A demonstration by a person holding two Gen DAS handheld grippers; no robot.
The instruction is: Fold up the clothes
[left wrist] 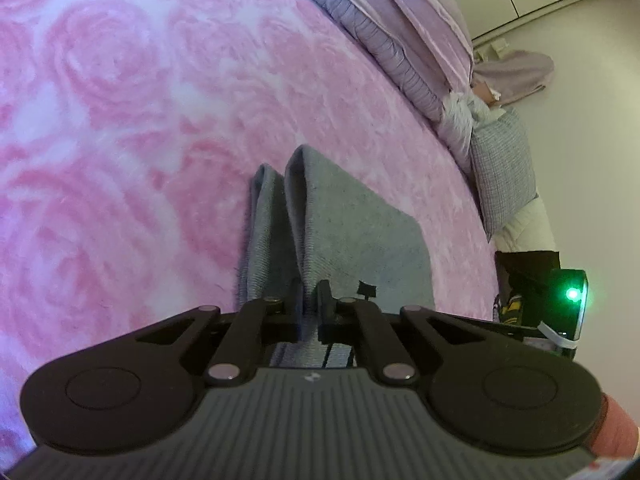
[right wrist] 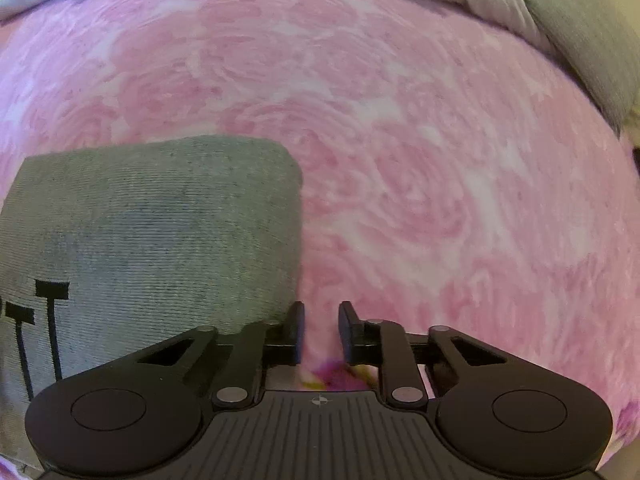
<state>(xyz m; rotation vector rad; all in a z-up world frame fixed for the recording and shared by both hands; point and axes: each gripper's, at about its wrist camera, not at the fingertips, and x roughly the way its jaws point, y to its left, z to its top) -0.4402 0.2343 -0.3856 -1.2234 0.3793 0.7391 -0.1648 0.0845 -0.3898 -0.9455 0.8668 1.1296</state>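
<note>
From the left wrist view, the left hand-held gripper (left wrist: 309, 304) has its jaws pinched tight on a fold of the grey knit garment (left wrist: 352, 232). The cloth rises between the two fingers as a doubled ridge that runs straight ahead of the fingertips, with a second, narrower fold just to its left. To the right of the ridge the rest of the garment lies flat on the pink rose-patterned blanket (left wrist: 120, 140) that covers the bed, and a small black mark on the cloth shows just right of the fingertips. Far ahead and to the right, lilac bedding (left wrist: 400, 32) is bunched along the bed's edge, with a checked pillow (left wrist: 502, 172) beyond it. A device with a green light (left wrist: 574, 294) sits at the far right.

From the right wrist view, the right hand-held gripper (right wrist: 320, 320) holds its jaws narrow but apart, with only the pink blanket (right wrist: 400, 160) showing in the gap; nothing is gripped. The grey garment (right wrist: 160, 220) lies flat ahead and to the left, its right edge just beside the left finger. Black printed lines mark the cloth at the far left.
</note>
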